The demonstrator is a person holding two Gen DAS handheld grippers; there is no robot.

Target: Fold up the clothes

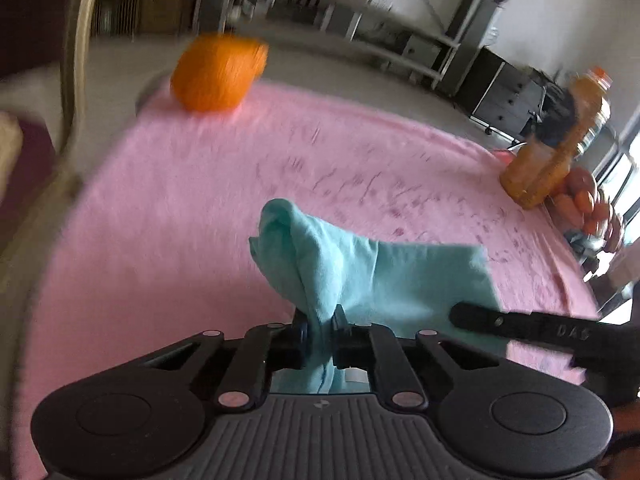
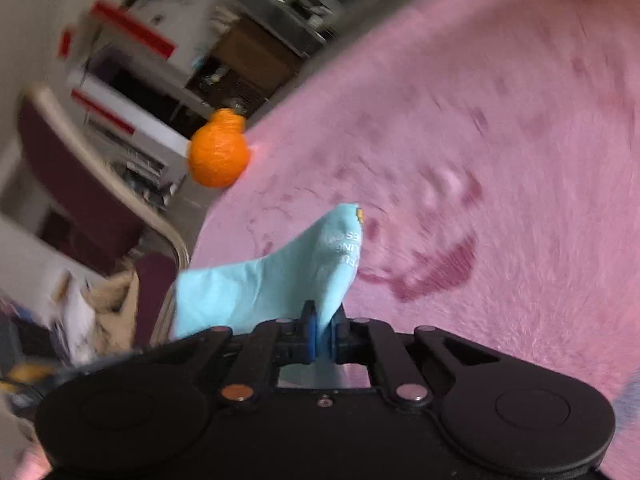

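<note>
A light blue garment [image 1: 360,272] hangs lifted above a table covered with a pink cloth [image 1: 180,200]. My left gripper [image 1: 322,320] is shut on one bunched edge of it. My right gripper [image 2: 324,328] is shut on another edge of the same blue garment [image 2: 272,280], which shows white printed letters near its raised tip. In the left wrist view the right gripper's black finger [image 1: 520,326] reaches in from the right, over the garment's far side. Both views are blurred by motion.
An orange knitted ball [image 1: 218,74] sits at the table's far left edge; it also shows in the right wrist view [image 2: 219,150]. An orange drink bottle [image 1: 588,116], an amber jar [image 1: 532,172] and fruit [image 1: 588,204] stand at the right. A maroon chair [image 2: 80,184] stands beside the table.
</note>
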